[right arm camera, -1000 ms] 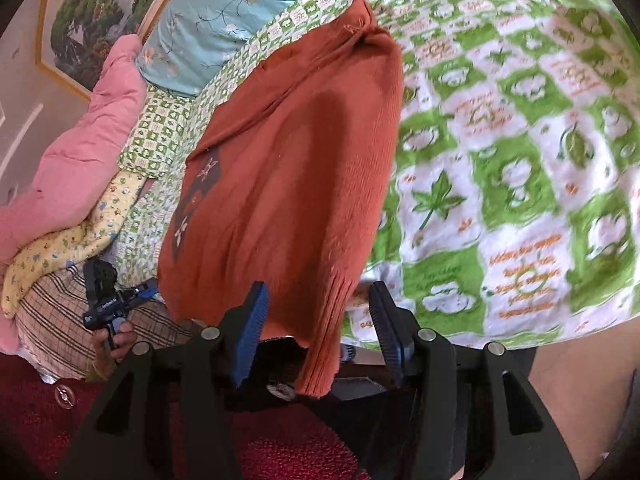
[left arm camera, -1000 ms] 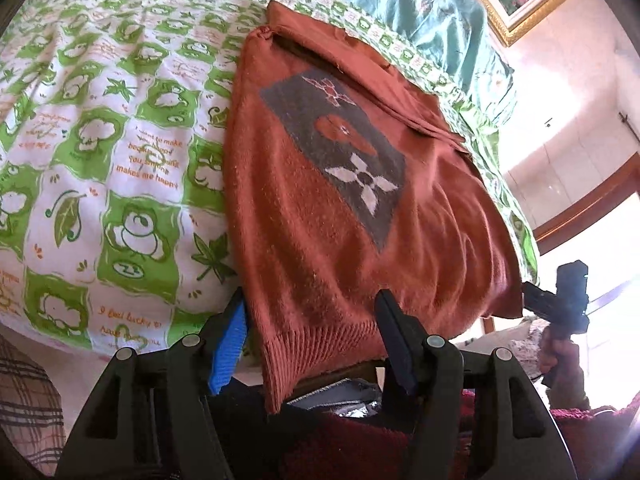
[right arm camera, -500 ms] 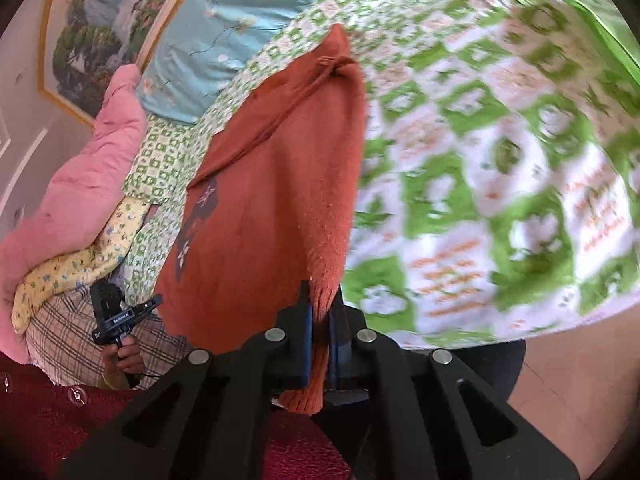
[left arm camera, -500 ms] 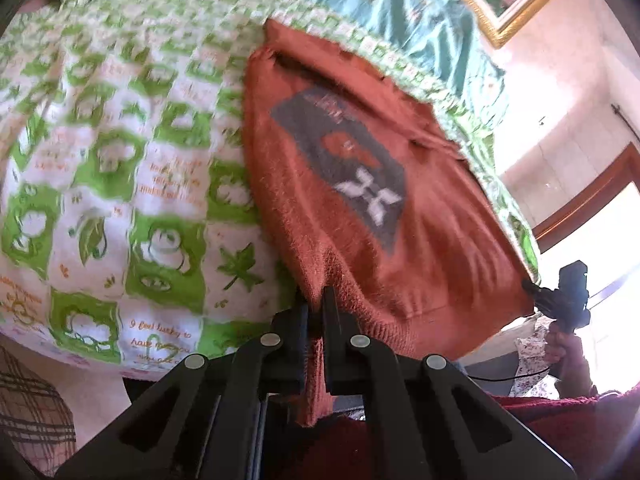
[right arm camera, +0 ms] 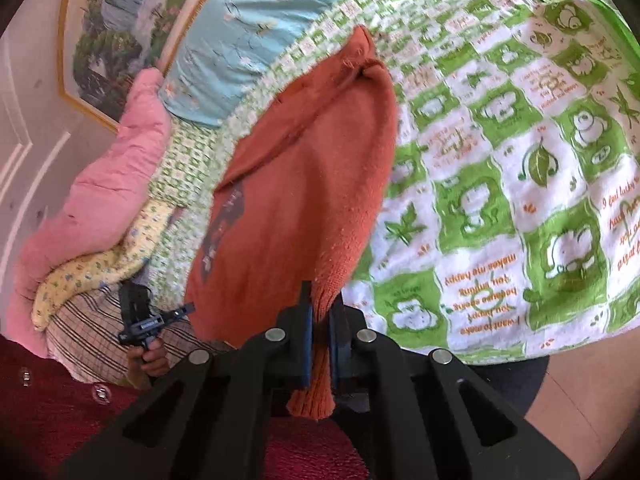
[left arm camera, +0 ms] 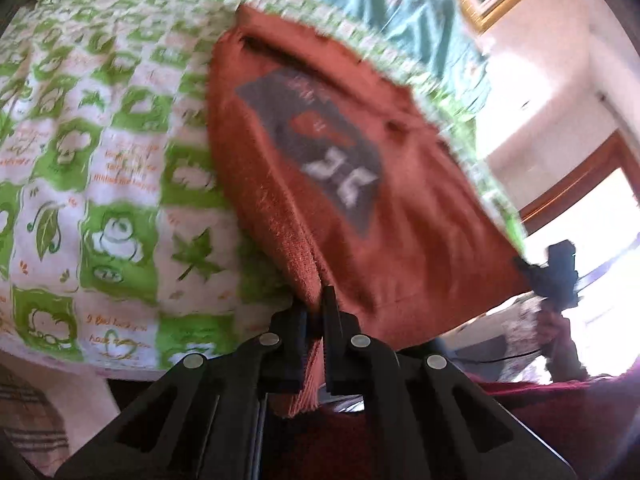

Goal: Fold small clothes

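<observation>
A small rust-orange knit sweater (left arm camera: 360, 184) with a grey patch on its front lies on the green-and-white bedspread (left arm camera: 92, 168). My left gripper (left arm camera: 318, 312) is shut on the ribbed hem at one bottom corner and lifts it off the bed. In the right wrist view the same sweater (right arm camera: 304, 184) shows, and my right gripper (right arm camera: 320, 312) is shut on the other hem corner. Each gripper also shows small in the other's view: the right one (left arm camera: 558, 268) and the left one (right arm camera: 148, 320).
A teal pillow (right arm camera: 256, 28), a pink quilt (right arm camera: 96, 184) and yellow patterned cloth (right arm camera: 92, 272) lie at the head of the bed below a framed picture (right arm camera: 120, 20). The bed's near edge (left arm camera: 120, 360) drops to the floor. The person's dark red garment (right arm camera: 48, 400) fills the foreground.
Both grippers were open around the hem corners a second ago; they have closed on them and now raise the hem, so the sweater's lower part lifts off the bed.
</observation>
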Action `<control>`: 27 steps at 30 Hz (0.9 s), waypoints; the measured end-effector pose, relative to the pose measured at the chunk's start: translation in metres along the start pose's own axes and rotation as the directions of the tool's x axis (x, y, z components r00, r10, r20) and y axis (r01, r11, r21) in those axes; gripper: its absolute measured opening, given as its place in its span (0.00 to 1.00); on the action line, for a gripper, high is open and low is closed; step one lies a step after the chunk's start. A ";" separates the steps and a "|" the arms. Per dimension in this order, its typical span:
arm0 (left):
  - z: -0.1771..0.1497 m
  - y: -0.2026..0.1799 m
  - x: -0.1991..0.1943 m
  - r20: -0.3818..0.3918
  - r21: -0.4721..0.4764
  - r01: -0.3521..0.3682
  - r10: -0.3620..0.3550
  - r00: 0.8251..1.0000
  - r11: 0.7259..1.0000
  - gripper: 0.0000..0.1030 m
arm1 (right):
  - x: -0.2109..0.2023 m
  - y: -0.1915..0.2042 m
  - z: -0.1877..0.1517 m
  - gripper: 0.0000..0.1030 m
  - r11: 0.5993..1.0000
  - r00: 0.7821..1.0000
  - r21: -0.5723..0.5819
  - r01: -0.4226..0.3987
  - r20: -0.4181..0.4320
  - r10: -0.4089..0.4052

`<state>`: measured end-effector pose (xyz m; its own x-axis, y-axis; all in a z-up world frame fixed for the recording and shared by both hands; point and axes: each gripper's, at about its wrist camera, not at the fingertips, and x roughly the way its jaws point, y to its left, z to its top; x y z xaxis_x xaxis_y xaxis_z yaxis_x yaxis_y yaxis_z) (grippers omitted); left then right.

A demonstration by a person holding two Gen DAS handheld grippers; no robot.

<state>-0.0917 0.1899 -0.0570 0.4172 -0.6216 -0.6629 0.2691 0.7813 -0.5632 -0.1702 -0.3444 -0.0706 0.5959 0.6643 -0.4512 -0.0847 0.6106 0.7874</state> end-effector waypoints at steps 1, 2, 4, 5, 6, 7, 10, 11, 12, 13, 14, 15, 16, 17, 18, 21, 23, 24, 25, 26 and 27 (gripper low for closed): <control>0.002 0.000 -0.007 0.031 -0.007 0.030 -0.029 0.999 1.000 0.03 | -0.003 0.000 0.002 0.07 1.000 1.000 0.002 -0.020 0.018 0.020; 0.005 0.001 -0.014 0.063 -0.014 0.052 -0.051 0.997 0.999 0.03 | -0.005 0.000 0.003 0.07 0.999 0.999 0.002 -0.033 0.029 0.033; 0.014 0.003 -0.027 0.131 -0.028 0.086 -0.082 0.988 0.996 0.03 | -0.007 0.002 0.007 0.07 0.998 0.996 -0.001 -0.065 0.054 0.065; 0.020 0.004 -0.032 0.158 -0.031 0.097 -0.091 0.983 0.995 0.03 | -0.006 0.003 0.010 0.07 0.997 0.995 -0.004 -0.080 0.066 0.080; 0.026 0.003 -0.037 0.186 -0.032 0.105 -0.097 0.978 0.994 0.03 | -0.006 0.005 0.014 0.07 0.995 0.992 -0.009 -0.095 0.079 0.096; 0.034 0.003 -0.040 0.210 -0.030 0.112 -0.103 0.972 0.993 0.03 | -0.005 0.006 0.017 0.07 0.994 0.990 -0.013 -0.105 0.090 0.106; 0.058 -0.007 -0.044 0.262 -0.009 0.120 -0.113 0.958 0.993 0.03 | -0.001 0.011 0.038 0.07 0.989 0.981 -0.025 -0.142 0.127 0.144; 0.067 -0.012 -0.044 0.279 0.004 0.118 -0.115 0.953 0.993 0.03 | 0.001 0.014 0.047 0.07 0.989 0.979 -0.032 -0.146 0.137 0.149; 0.076 -0.013 -0.043 0.293 0.011 0.119 -0.117 0.949 0.993 0.03 | 0.004 0.017 0.058 0.07 0.988 0.977 -0.042 -0.149 0.147 0.154; 0.088 -0.014 -0.043 0.308 0.017 0.121 -0.120 0.944 0.993 0.03 | 0.007 0.020 0.070 0.07 0.987 0.975 -0.053 -0.153 0.156 0.159; 0.100 -0.015 -0.042 0.326 0.025 0.123 -0.124 0.937 0.992 0.03 | 0.010 0.022 0.079 0.07 0.986 0.974 -0.061 -0.154 0.161 0.162; 0.111 -0.015 -0.041 0.340 0.027 0.123 -0.124 0.932 0.992 0.03 | 0.013 0.026 0.093 0.07 0.985 0.971 -0.075 -0.154 0.172 0.165; 0.124 -0.015 -0.040 0.359 0.029 0.124 -0.126 0.925 0.992 0.03 | 0.015 0.028 0.103 0.07 0.984 0.969 -0.085 -0.154 0.182 0.167; 0.136 -0.015 -0.039 0.378 0.034 0.125 -0.129 0.917 0.992 0.03 | 0.018 0.029 0.116 0.07 0.984 0.967 -0.090 -0.152 0.194 0.167; 0.151 -0.015 -0.036 0.403 0.041 0.116 -0.122 0.907 0.992 0.03 | 0.024 0.031 0.133 0.07 0.985 0.964 -0.096 -0.146 0.208 0.163; 0.188 -0.005 -0.024 0.435 0.024 0.095 -0.096 0.895 0.995 0.03 | 0.041 0.035 0.174 0.07 0.986 0.965 -0.116 -0.122 0.220 0.145; 0.214 0.007 -0.009 0.444 -0.006 0.081 -0.070 0.893 0.997 0.03 | 0.054 0.035 0.197 0.07 0.987 0.966 -0.115 -0.111 0.220 0.134; 0.230 0.014 0.000 0.446 -0.027 0.078 -0.058 0.893 0.997 0.03 | 0.063 0.033 0.212 0.07 0.989 0.968 -0.112 -0.096 0.221 0.119; 0.238 0.019 0.007 0.446 -0.040 0.078 -0.052 0.894 0.996 0.03 | 0.068 0.032 0.221 0.07 0.990 0.969 -0.111 -0.086 0.221 0.108; 0.248 0.023 0.014 0.444 -0.052 0.078 -0.046 0.895 0.996 0.03 | 0.075 0.029 0.233 0.07 0.991 0.970 -0.108 -0.074 0.222 0.097; 0.261 0.029 0.024 0.439 -0.062 0.072 -0.037 0.898 0.995 0.03 | 0.083 0.026 0.245 0.07 0.992 0.971 -0.104 -0.066 0.222 0.088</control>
<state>0.1524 0.2123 0.0394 0.7454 -0.5624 -0.3578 0.2437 0.7296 -0.6390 0.0726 -0.3792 0.0158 0.7486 0.6031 -0.2756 -0.2061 0.6067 0.7678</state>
